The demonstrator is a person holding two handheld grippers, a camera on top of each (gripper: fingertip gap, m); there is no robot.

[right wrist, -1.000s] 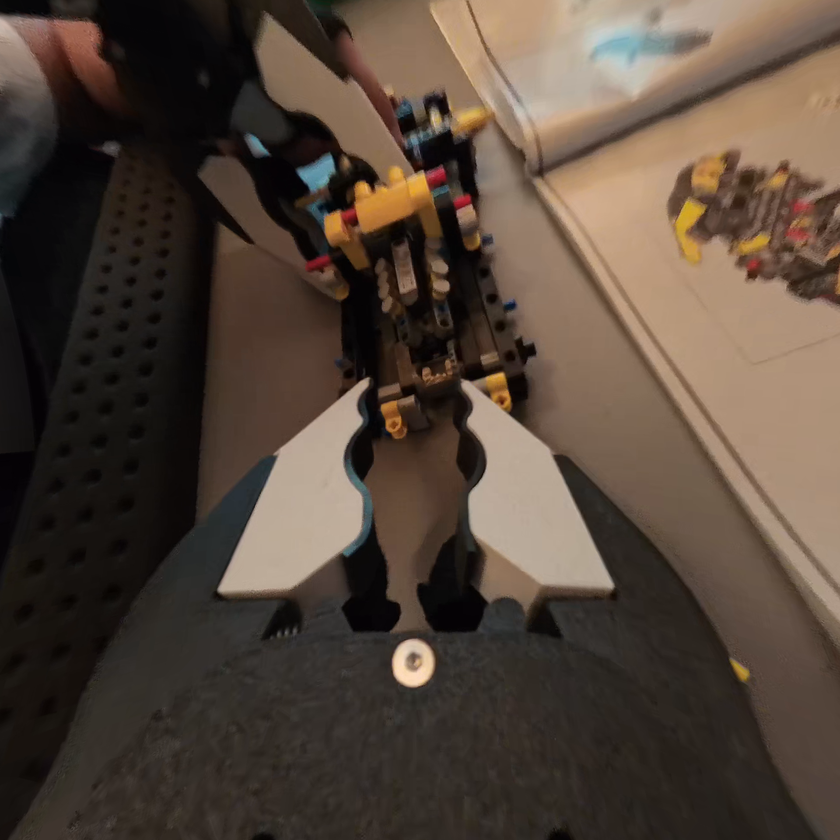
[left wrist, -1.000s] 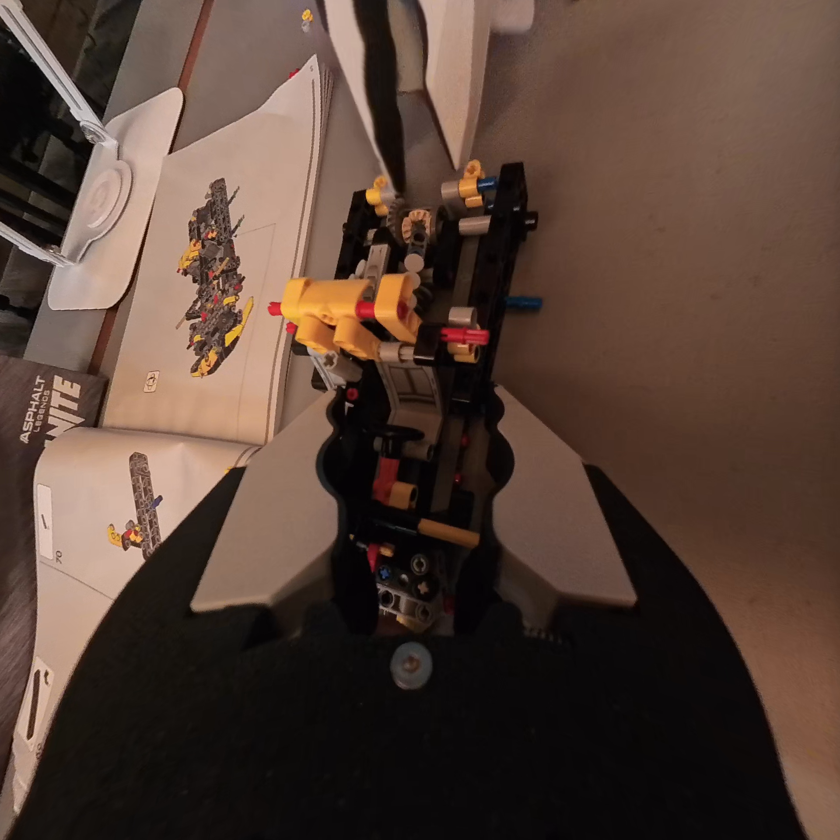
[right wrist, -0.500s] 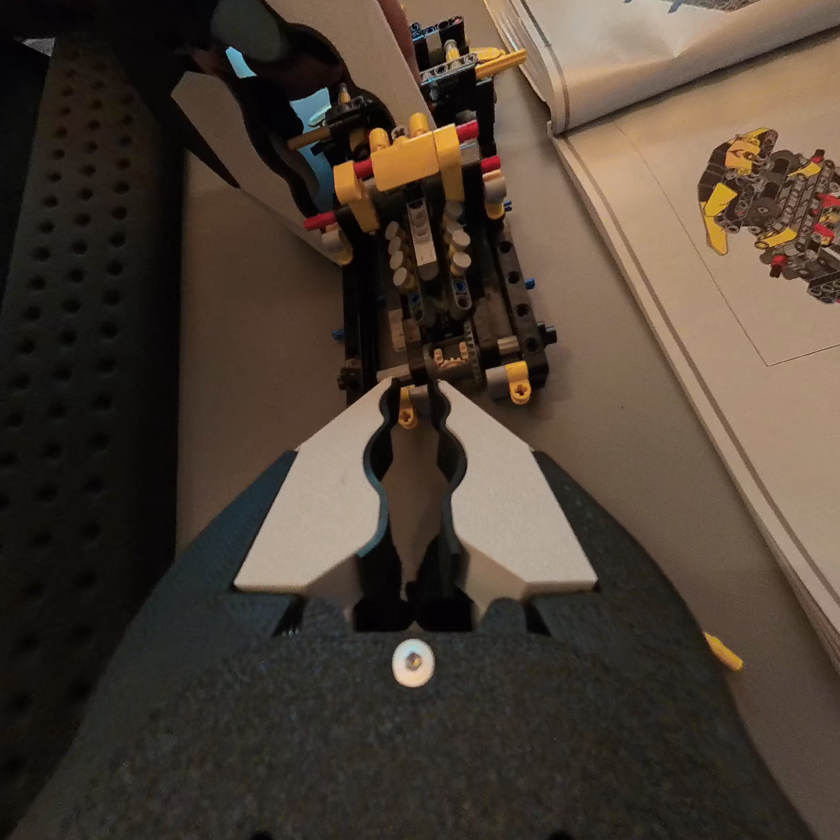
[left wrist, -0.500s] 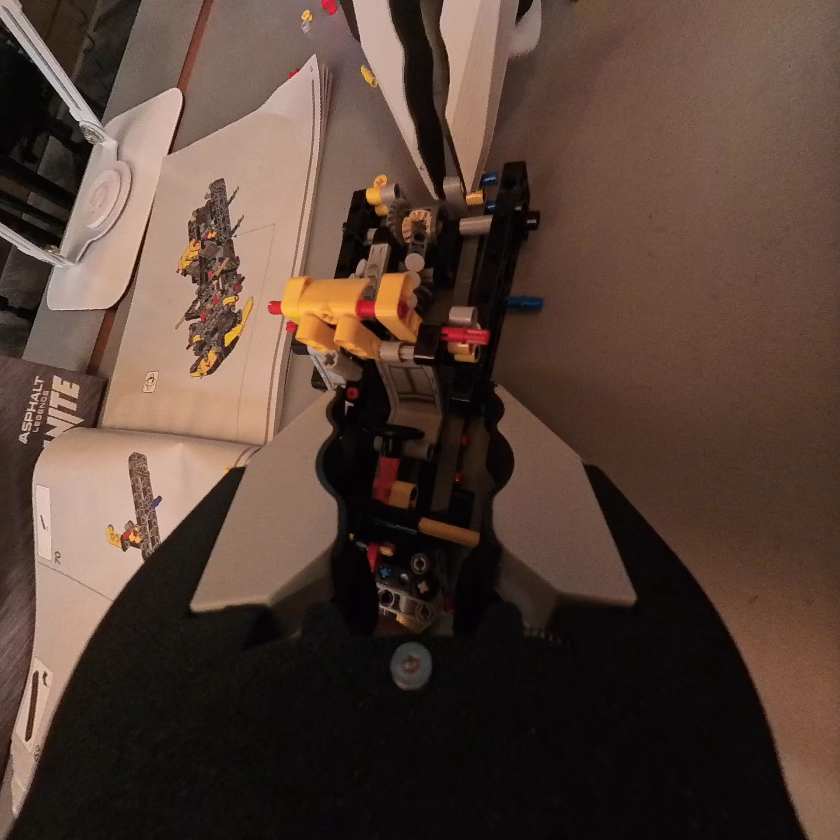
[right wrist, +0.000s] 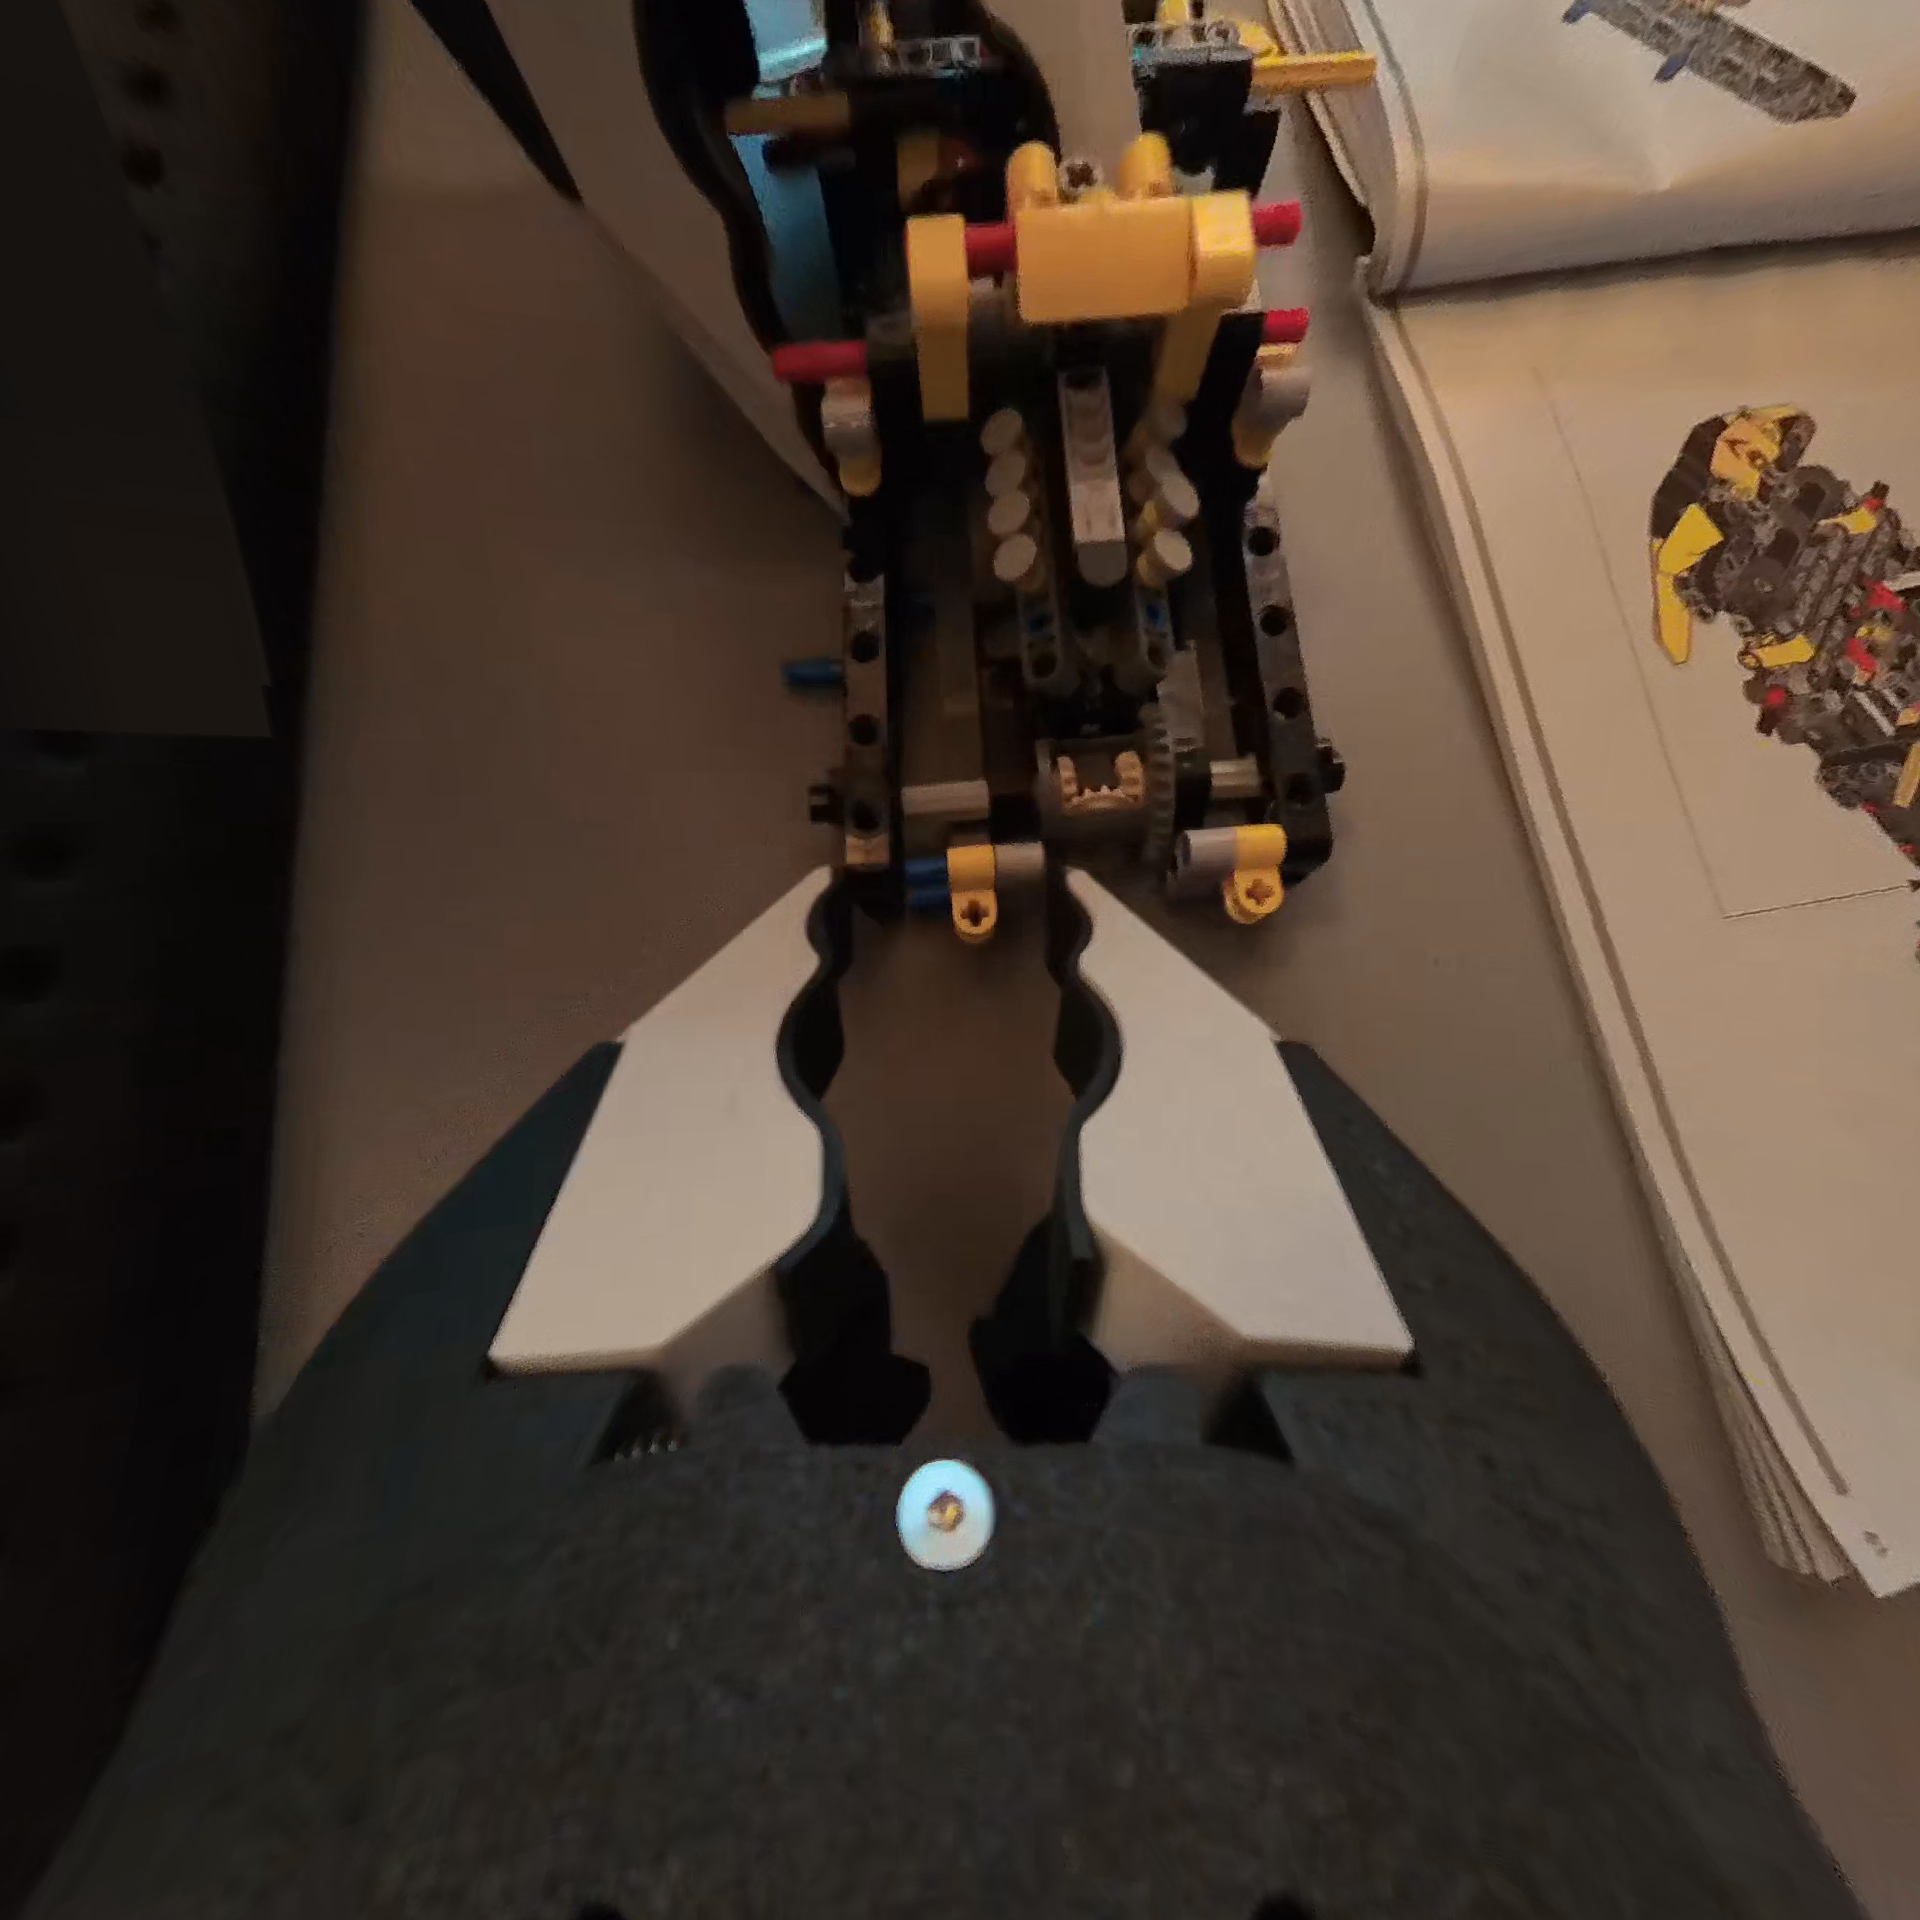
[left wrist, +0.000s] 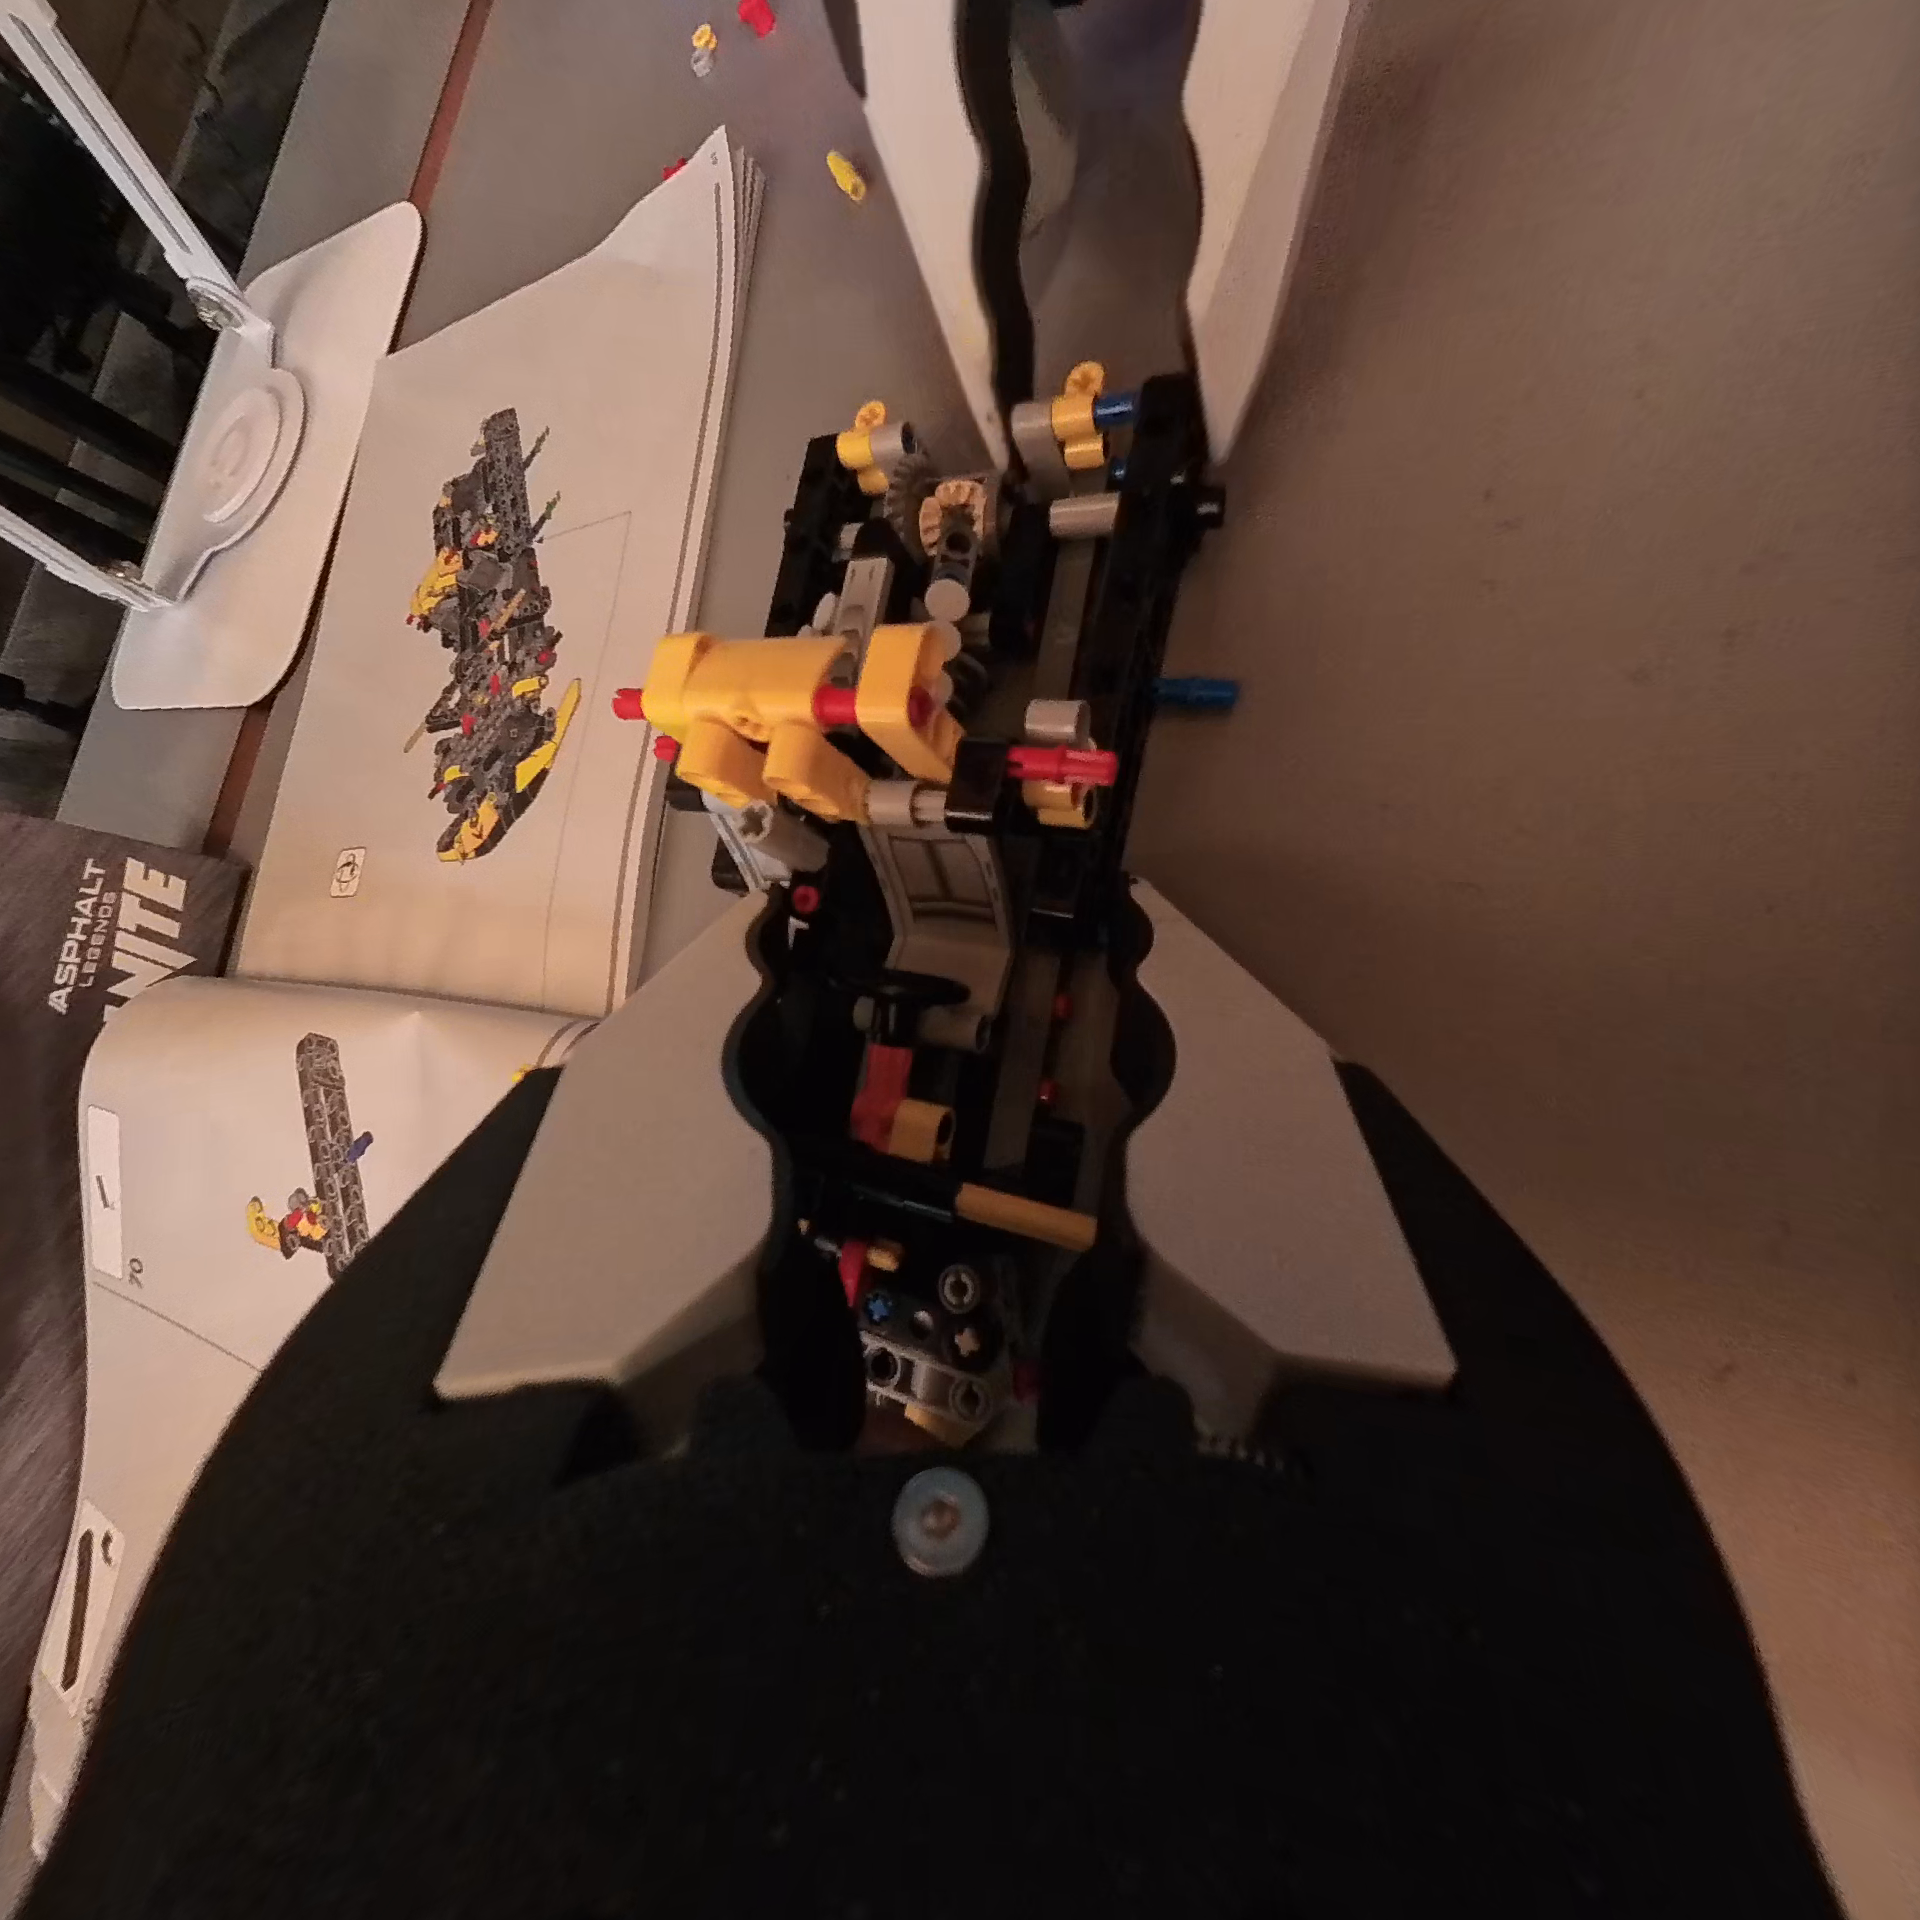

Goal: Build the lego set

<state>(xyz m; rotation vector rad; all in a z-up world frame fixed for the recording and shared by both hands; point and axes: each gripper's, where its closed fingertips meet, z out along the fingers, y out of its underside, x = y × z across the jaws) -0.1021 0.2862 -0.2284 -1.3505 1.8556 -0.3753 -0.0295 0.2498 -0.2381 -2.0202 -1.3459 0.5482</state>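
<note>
The lego model (left wrist: 966,665) is a long black chassis with yellow, red and grey parts, lying on the grey table (left wrist: 1558,520). My left gripper (left wrist: 945,914) is shut on the model's near end, one finger on each long side. In the right wrist view the model (right wrist: 1081,582) lies straight ahead. My right gripper (right wrist: 951,894) is open at its opposite end, its tips either side of a small yellow connector (right wrist: 971,899) and the black side beam. The right gripper's white fingers (left wrist: 935,260) show at the top of the left wrist view.
An open instruction booklet (left wrist: 499,623) lies beside the model and also shows in the right wrist view (right wrist: 1766,1039). A white stand base (left wrist: 249,457) sits beyond it. Loose yellow (left wrist: 844,175) and red pieces lie far off. A dark perforated surface (right wrist: 104,935) borders the table. Across from one pair of fingers to the other is roughly 9 centimeters.
My right gripper moved in to the model's end, narrowed around the yellow connector half a second ago, and has now opened wider. My left gripper has kept its hold without moving.
</note>
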